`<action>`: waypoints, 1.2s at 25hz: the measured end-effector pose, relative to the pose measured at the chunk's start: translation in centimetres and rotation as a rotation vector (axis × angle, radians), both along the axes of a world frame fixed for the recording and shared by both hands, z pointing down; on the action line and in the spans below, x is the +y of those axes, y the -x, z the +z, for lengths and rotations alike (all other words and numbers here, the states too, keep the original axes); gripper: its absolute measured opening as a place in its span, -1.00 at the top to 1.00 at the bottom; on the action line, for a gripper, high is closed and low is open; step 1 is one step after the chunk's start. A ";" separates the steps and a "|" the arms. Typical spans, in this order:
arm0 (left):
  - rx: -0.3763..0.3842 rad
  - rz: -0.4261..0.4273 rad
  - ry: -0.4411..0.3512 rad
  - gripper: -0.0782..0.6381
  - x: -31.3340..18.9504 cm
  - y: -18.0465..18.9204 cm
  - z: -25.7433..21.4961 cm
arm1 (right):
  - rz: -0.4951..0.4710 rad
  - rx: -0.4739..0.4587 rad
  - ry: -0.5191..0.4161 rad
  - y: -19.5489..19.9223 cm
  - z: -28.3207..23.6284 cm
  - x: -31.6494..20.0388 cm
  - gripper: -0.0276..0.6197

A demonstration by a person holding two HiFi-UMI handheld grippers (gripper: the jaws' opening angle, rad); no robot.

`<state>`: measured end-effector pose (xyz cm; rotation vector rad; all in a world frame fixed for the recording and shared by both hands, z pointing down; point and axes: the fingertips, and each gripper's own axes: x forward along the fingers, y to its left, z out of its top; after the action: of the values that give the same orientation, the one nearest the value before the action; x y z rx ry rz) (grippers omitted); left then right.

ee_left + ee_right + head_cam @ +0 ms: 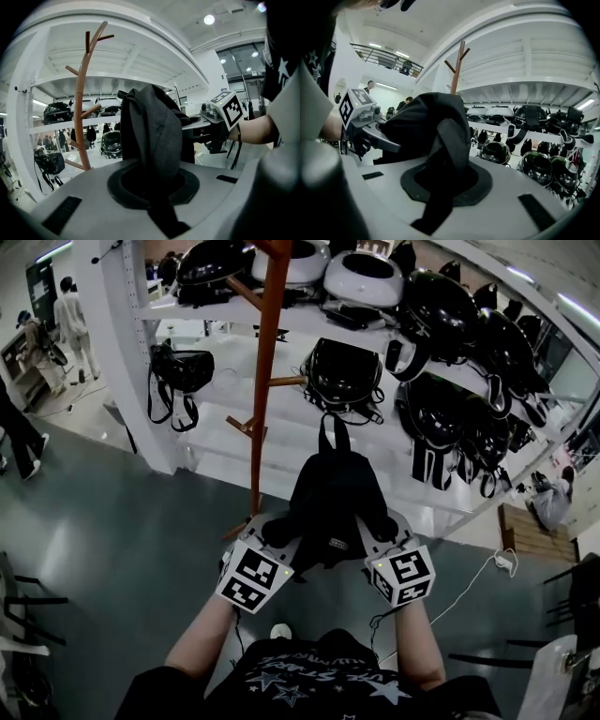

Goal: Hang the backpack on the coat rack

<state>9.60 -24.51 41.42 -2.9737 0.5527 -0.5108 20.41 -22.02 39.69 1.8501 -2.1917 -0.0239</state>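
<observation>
A black backpack (333, 498) hangs in the air between my two grippers, its top handle loop (333, 432) sticking up. My left gripper (274, 535) is shut on the backpack's left shoulder strap, and my right gripper (380, 532) is shut on the right one. The brown wooden coat rack (267, 381) stands just beyond and left of the backpack, apart from it. In the left gripper view, dark fabric (154, 126) fills the jaws of the left gripper (152, 180), with the rack (84, 93) to its left. In the right gripper view, the right gripper (445, 180) pinches a strap (450, 136), and the rack (457, 70) rises behind.
White shelves (234, 310) behind the rack carry several glossy black and white helmets (342, 371). A black bag (178, 371) hangs on the left post. People stand at far left (70, 324); one sits at the right (553, 498). A white cable (469, 582) lies on the floor.
</observation>
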 end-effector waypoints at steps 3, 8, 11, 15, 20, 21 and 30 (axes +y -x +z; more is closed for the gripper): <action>-0.005 -0.032 -0.018 0.63 -1.5 0.0 -0.5 | -0.033 -0.008 -0.009 -0.1 -0.3 -1.9 0.76; -0.011 -0.098 -0.019 0.63 -3.4 -0.6 -0.9 | -0.085 -0.018 -0.023 -0.8 -0.5 -4.6 0.76; -0.015 -0.181 -0.026 0.62 -4.7 -0.4 -1.3 | -0.163 -0.026 -0.036 -0.7 -0.8 -6.8 0.76; -0.009 -0.269 -0.034 0.62 -6.1 -1.3 -1.8 | -0.253 -0.026 -0.053 -1.6 -1.4 -9.1 0.76; -0.012 -0.365 -0.030 0.62 -8.2 -2.6 -2.1 | -0.337 -0.032 -0.060 -2.8 -1.7 -12.2 0.76; -0.014 -0.377 -0.028 0.62 -8.6 -2.9 -2.1 | -0.348 -0.034 -0.061 -3.1 -1.7 -12.7 0.75; -0.031 -0.482 -0.004 0.62 -10.6 -4.6 -1.5 | -0.448 -0.056 -0.055 -4.6 -1.0 -15.9 0.75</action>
<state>14.18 -35.09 39.92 -2.8104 1.2743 -0.5811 25.01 -37.96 38.70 1.3613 -2.6213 -0.1217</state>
